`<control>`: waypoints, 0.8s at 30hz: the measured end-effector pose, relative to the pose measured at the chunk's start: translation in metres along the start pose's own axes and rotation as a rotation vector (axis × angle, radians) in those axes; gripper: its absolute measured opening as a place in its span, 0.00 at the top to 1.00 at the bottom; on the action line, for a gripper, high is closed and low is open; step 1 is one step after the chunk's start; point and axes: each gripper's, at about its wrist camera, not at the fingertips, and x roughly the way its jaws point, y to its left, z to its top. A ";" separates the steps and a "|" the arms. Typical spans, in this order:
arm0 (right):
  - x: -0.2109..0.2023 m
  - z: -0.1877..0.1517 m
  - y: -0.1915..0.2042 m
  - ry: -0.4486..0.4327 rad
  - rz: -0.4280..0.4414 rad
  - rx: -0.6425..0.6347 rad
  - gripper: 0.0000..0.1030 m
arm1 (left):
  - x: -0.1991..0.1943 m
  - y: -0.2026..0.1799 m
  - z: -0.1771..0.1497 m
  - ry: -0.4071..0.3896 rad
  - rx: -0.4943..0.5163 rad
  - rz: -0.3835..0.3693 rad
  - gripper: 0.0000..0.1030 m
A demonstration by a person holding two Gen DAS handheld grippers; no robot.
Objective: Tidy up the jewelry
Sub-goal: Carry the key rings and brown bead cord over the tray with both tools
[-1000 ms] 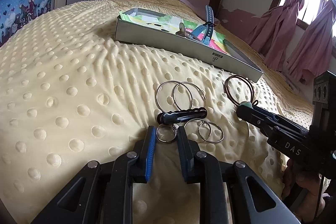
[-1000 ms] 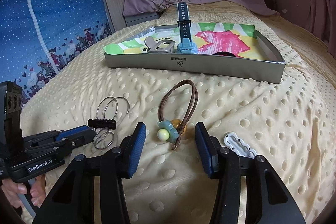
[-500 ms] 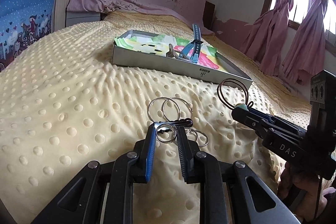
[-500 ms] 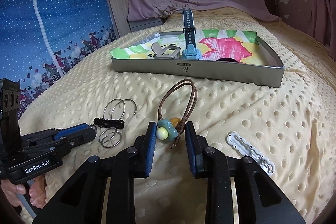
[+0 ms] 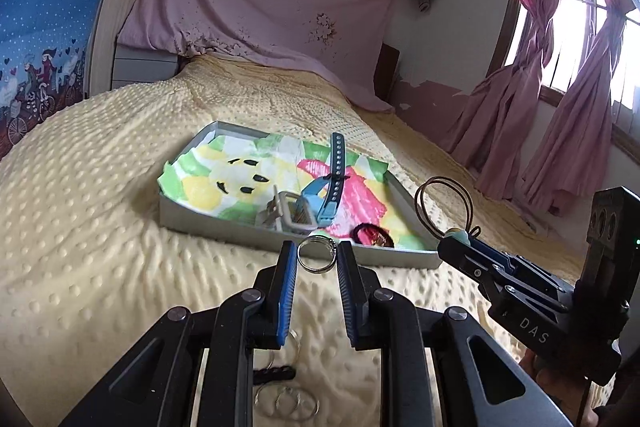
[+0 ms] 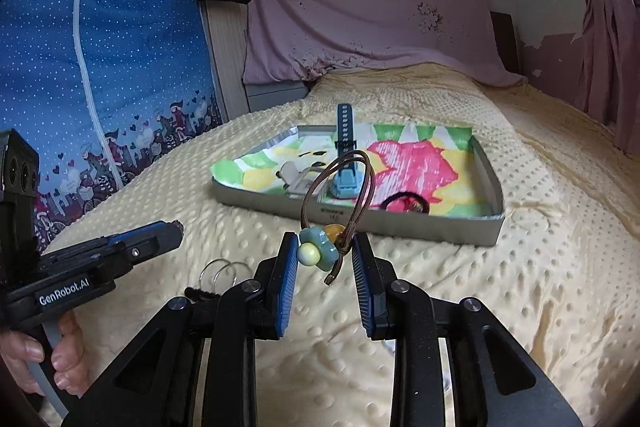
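Note:
My left gripper [image 5: 317,265] is shut on a small metal ring [image 5: 317,255], held up above the bed. The rest of that ring set, a black bar [image 5: 276,373] and several larger rings [image 5: 288,403], dangles below the fingers. In the right wrist view the left gripper [image 6: 176,227] shows at the left with the rings [image 6: 218,275] hanging under it. My right gripper [image 6: 325,263] is shut on a brown cord loop [image 6: 340,187] at its blue flower bead [image 6: 316,253], also lifted clear of the bed. A grey tray [image 5: 224,223] lined with colourful paper lies ahead of both.
The tray [image 6: 400,227] holds a blue watch strap [image 6: 344,143], a metal clip [image 5: 288,211] and a dark hair tie [image 6: 404,203]. It rests on a yellow dotted blanket [image 5: 100,227]. A person's hand [image 6: 60,359] grips the left handle. Pink curtains [image 5: 560,99] hang at the right.
Both grippers rose off the blanket toward the tray. The right jaws closed on the bead and lifted the cord. The ring set left the bed and now hangs from the left gripper.

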 end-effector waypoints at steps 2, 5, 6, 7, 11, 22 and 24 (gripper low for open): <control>0.006 0.017 -0.012 0.000 -0.005 -0.007 0.76 | 0.018 -0.009 0.009 0.009 0.007 -0.016 0.81; 0.015 0.036 -0.032 -0.007 -0.031 -0.022 0.76 | 0.045 -0.024 0.018 0.032 0.021 -0.039 0.81; 0.019 0.040 -0.039 -0.005 -0.036 -0.023 0.76 | 0.056 -0.028 0.019 0.048 0.018 -0.053 0.81; 0.024 0.044 -0.045 -0.001 -0.043 -0.024 0.76 | 0.066 -0.031 0.021 0.064 0.019 -0.060 0.81; 0.043 0.048 -0.076 0.036 -0.065 -0.005 0.76 | 0.104 -0.040 0.019 0.132 0.025 -0.071 0.81; 0.092 0.033 -0.110 0.191 -0.055 0.049 0.76 | 0.150 -0.046 0.011 0.246 0.007 -0.026 0.81; 0.098 0.030 -0.108 0.213 -0.055 0.041 0.76 | 0.150 -0.046 0.011 0.256 0.008 -0.028 0.81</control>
